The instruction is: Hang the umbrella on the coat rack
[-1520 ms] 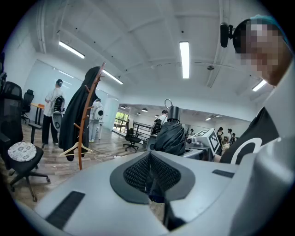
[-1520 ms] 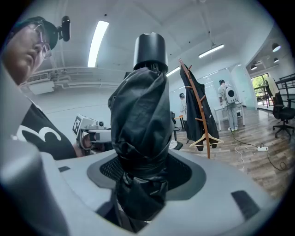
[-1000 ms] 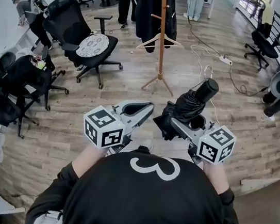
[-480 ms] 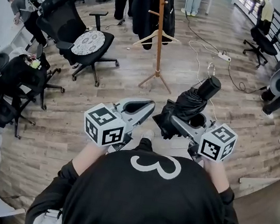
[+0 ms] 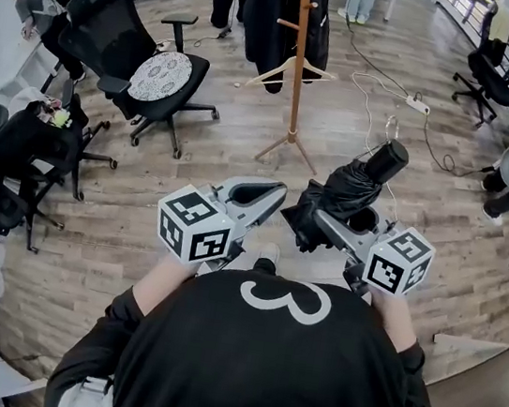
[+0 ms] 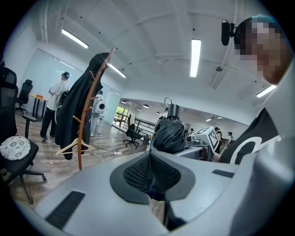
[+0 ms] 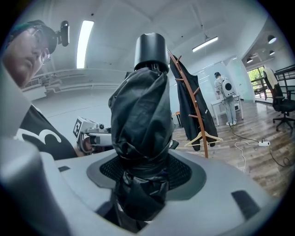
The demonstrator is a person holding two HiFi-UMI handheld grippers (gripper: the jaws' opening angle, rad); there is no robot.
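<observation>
Grey-shelled, the left gripper [image 5: 273,192] sits at lower centre-left of the head view, held out from the person's chest with its marker cube nearest the body and its jaws pointing up-frame and slightly rightwards over the wooden floor [image 5: 195,156]. To its upper left stands a black office chair [image 5: 130,51] with a patterned seat cushion. In the left gripper view, the left gripper [image 6: 149,160] has its ribbed pads pressed together with nothing between them. That view also shows what the head view cannot: the ceiling lights and the coat rack [image 6: 85,115] rising at the left of the frame with a dark coat [image 6: 76,110] draped on it. In the head view the coat rack [image 5: 300,62] stands at upper centre, well apart from both grippers, with the coat [image 5: 270,6] and a wooden hanger [image 5: 291,69] on it. Right of centre, the right gripper [image 5: 325,221] is held level with the left one, angled up-frame and leftwards. The folded black umbrella [image 5: 350,188] sticks out from its jaws towards the upper right, cylindrical end furthest away. The right gripper view shows the right gripper [image 7: 140,171] clamped on the bunched fabric of the umbrella [image 7: 138,117], which fills the centre, with the rack [image 7: 191,113] just to its right.
</observation>
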